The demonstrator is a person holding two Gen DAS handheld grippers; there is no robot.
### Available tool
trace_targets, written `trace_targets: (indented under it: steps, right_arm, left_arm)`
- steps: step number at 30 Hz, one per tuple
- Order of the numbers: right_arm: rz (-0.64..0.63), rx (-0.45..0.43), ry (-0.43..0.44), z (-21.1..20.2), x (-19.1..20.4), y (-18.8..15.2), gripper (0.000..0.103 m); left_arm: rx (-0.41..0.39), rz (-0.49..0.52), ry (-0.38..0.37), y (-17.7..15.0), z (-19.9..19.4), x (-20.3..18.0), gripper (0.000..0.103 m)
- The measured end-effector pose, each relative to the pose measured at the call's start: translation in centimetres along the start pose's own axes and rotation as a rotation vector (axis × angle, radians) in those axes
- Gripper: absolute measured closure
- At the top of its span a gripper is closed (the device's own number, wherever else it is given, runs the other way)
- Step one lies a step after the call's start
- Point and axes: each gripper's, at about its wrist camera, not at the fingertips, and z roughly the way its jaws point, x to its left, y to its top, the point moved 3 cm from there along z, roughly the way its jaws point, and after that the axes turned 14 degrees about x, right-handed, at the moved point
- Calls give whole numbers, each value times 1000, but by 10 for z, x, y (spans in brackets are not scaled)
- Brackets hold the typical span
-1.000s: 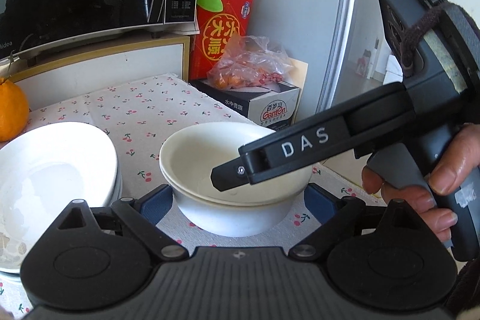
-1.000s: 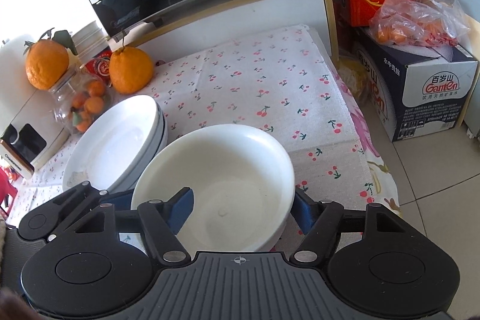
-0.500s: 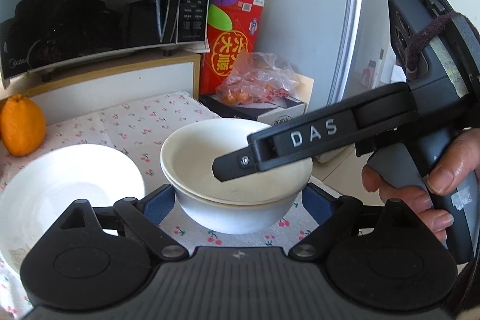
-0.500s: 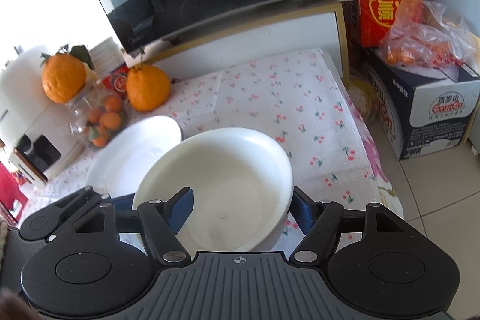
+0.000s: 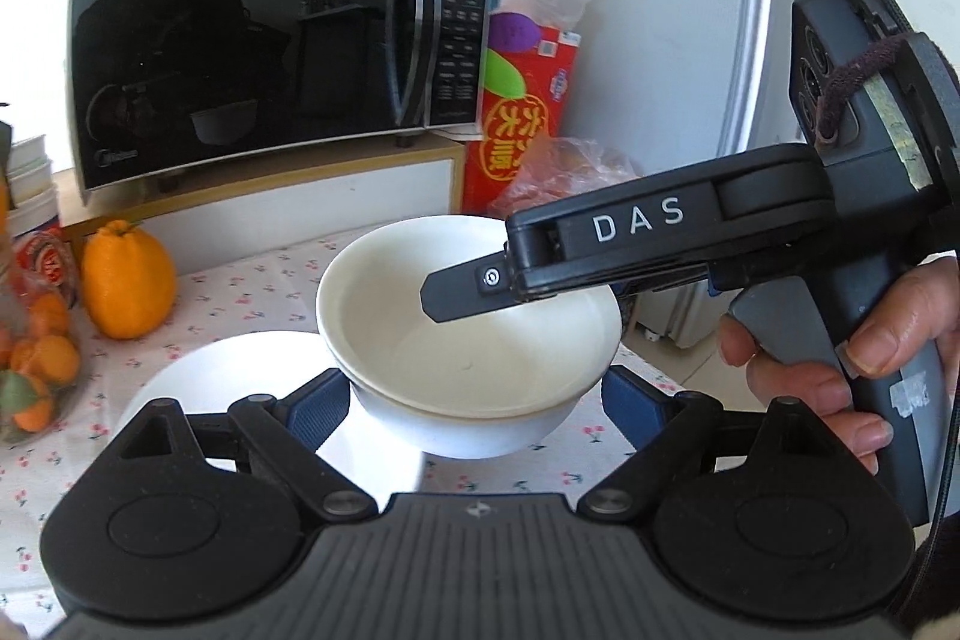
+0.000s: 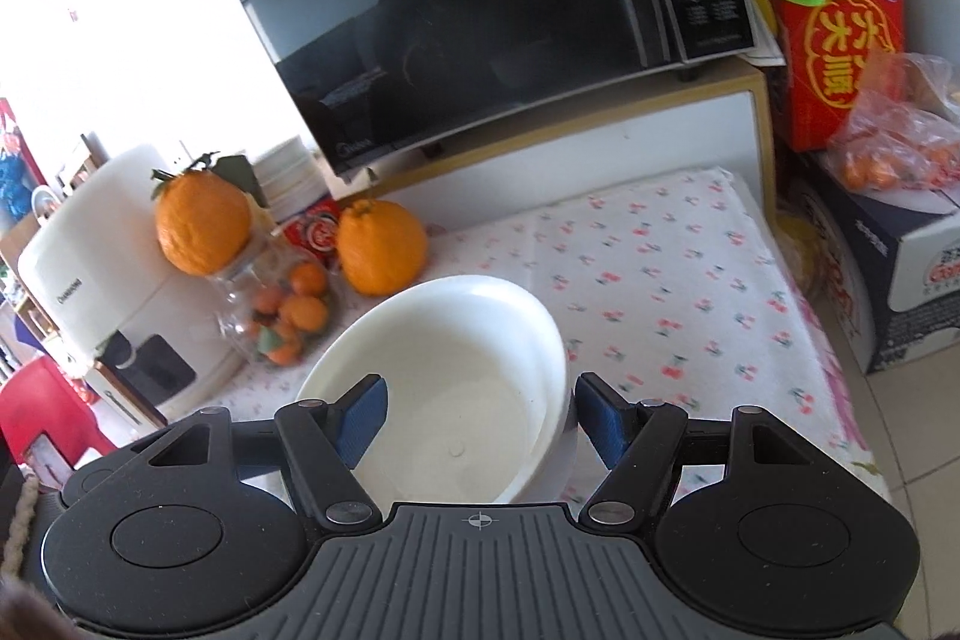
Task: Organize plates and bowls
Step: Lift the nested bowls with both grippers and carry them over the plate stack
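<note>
Two white bowls (image 5: 468,340), one nested in the other, hang in the air above the cherry-print tablecloth. My left gripper (image 5: 474,403) clasps the outside of the lower bowl between its blue pads. My right gripper (image 6: 480,421) straddles the bowls' right rim (image 6: 555,388), one blue pad inside and one outside; in the left wrist view its finger (image 5: 462,289) reaches over the inner bowl. A stack of white plates (image 5: 240,370) lies on the table below and left of the bowls.
A black microwave (image 5: 270,40) stands on a white cabinet behind the table. Large oranges (image 6: 381,247), a bag of small oranges (image 6: 288,316) and a white appliance (image 6: 90,292) sit at the left. A red box (image 6: 840,28) and carton (image 6: 900,268) stand beyond the right edge.
Both grippers have risen with the nested bowls, from table level to well above the cloth. The plates stay on the table, lower in view.
</note>
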Motion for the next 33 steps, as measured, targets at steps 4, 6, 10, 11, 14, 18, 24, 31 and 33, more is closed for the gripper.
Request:
trace_targets:
  steps: [4,6,10,11,14,18,24,31,33]
  right_arm:
    - [-3,3,9,11,16,7,33]
    - [4,6,13,18,23,9,33]
    - [11,15,9,33,37,13,33]
    - [9,16,5,36,40,14,33]
    - [13,21,9,46,49,17,33]
    - [16,36,10,59,57,20,33]
    - [19,71,1,80,63,21,33]
    - [34,88,-15,92,60,21,33]
    - [39,90,-16,94,58,21,33]
  left_arm:
    - [-12,-39,-7,-5,-6,16,14]
    - [-9,-45,0,-7,-8,23,14]
    - [-4,-54,20,-7,-4,36,12]
    - [-3,-52,30,-8,-4,39,12]
    - [3,-69,45,-6,-1,48,12]
    - [13,-115,42,-8,-2,60,12]
    - [31,-128,65,-13,1,68,12]
    - [60,-130,71,-16,10,71,12]
    - [68,-124,76,-17,12,70,12]
